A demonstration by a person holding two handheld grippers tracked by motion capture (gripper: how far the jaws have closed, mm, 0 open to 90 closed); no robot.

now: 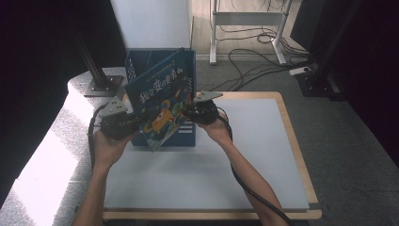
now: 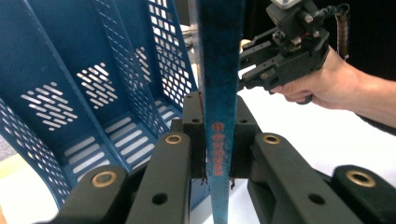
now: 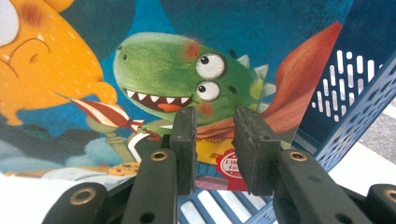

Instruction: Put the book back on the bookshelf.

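Left gripper (image 2: 217, 154) clamped on tilted book's (image 1: 162, 101) spine, right gripper (image 3: 215, 140) narrowly open facing its cover

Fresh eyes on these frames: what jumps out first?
The picture book with its bright cartoon cover, held tilted in the air at the table's far left, in front of the blue perforated file rack. The left gripper is clamped on its spine edge. The right gripper faces the cover's green dinosaur, jaws apart with nothing visibly between them.
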